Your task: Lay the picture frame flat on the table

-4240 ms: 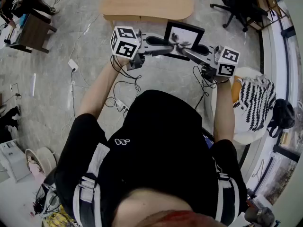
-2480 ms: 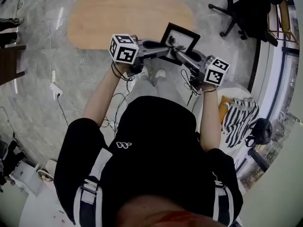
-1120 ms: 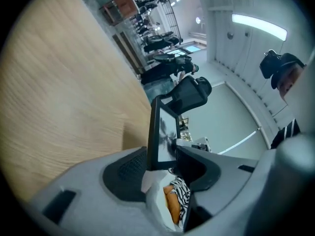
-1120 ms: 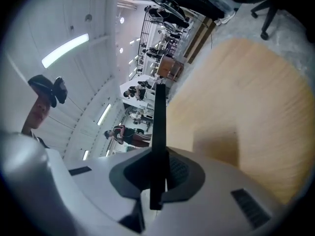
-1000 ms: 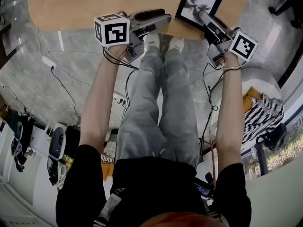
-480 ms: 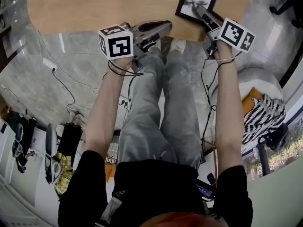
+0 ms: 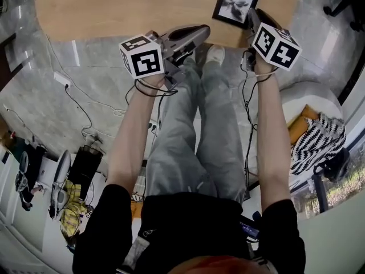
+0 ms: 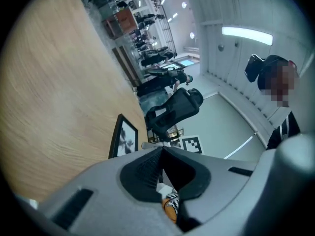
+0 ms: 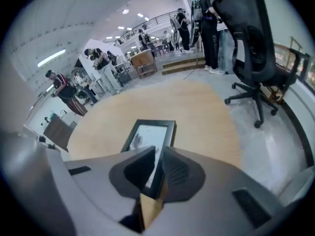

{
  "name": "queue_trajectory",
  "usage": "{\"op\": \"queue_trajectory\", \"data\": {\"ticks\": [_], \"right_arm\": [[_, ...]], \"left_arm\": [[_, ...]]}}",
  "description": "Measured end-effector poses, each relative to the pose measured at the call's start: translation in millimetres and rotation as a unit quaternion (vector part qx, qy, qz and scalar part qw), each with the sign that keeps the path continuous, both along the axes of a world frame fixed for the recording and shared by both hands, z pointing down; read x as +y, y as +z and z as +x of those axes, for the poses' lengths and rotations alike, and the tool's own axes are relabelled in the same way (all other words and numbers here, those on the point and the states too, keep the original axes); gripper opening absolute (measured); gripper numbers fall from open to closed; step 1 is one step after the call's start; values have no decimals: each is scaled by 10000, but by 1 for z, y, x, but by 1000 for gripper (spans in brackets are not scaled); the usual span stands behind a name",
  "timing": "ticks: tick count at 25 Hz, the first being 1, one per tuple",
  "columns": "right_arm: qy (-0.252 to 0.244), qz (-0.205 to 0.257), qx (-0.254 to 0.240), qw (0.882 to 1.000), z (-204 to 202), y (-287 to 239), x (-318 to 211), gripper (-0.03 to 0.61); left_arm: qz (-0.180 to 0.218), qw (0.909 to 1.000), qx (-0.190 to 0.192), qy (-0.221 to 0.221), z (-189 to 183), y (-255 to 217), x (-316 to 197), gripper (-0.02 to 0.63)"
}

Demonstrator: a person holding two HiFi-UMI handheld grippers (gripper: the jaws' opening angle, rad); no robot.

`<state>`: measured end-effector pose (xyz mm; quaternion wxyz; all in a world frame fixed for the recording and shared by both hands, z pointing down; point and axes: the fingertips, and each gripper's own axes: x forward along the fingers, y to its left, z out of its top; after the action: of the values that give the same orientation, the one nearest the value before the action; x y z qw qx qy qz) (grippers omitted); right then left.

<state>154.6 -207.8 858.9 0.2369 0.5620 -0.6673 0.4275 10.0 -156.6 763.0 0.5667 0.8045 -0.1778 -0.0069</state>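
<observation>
Head view: the picture frame [image 7: 236,3] lies flat on the wooden bench [image 7: 114,10], upper right. The right claw [image 7: 251,17] is at its lower right edge, and the left claw [image 7: 201,31] is at centre, by the bench's near edge.

Left gripper view: the jaws are pressed together, empty.

Right gripper view: the jaws are opening, with the frame's near edge between them.

Black-rimmed picture frame [image 7: 236,3] with white mat and dark grey print. Lying flat, face up, on pale wooden table [image 7: 114,10]. Placed at 1 o'clock in head view, close to table's near edge, slightly skewed to that edge.
</observation>
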Motion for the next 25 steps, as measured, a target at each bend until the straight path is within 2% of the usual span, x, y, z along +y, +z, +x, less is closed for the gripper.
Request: {"op": "queue_trajectory", "data": {"ticks": [1,5,7,9,12,14,16,18,20,22,25], "right_arm": [[66,200,-175,9996,1,-12,1,32],[82,1131,-910,9894,-7,-84,-2,18],[128,1549,-1233,9801,-14,-137,-2,14],[113,1808,-1528,9715,-24,-196,6,14],[121,2493,-1508,9565,-21,-294,-5,14],[228,3121,-1358,9400,-11,-362,-21,14],[258,3658,-1262,9217,-9,-431,-26,15],[183,4128,-1256,9019,-16,-496,-23,15],[16,4480,-1211,8858,-24,-550,-25,15],[-176,4670,-954,8789,-32,-587,-25,15],[-118,4720,-256,8812,-31,-610,-25,15]], "left_arm": [[178,9998,29,-68,3,-10,-3,9],[1036,9933,112,-504,12,-76,-27,9],[1476,9856,241,-790,10,-135,-39,9],[1840,9772,202,-1037,6,-196,-40,9],[2524,9597,98,-1230,8,-286,-46,9],[3035,9421,142,-1419,8,-348,-53,9],[3487,9225,-35,-1654,4,-405,-52,9],[3956,8981,-606,-1822,-3,-449,-49,9],[4383,8663,-1341,-1984,-9,-481,-52,9],[4593,8396,-1900,-2192,-17,-502,-60,9],[4670,8164,-2296,-2504,-34,-521,-72,9]]}}
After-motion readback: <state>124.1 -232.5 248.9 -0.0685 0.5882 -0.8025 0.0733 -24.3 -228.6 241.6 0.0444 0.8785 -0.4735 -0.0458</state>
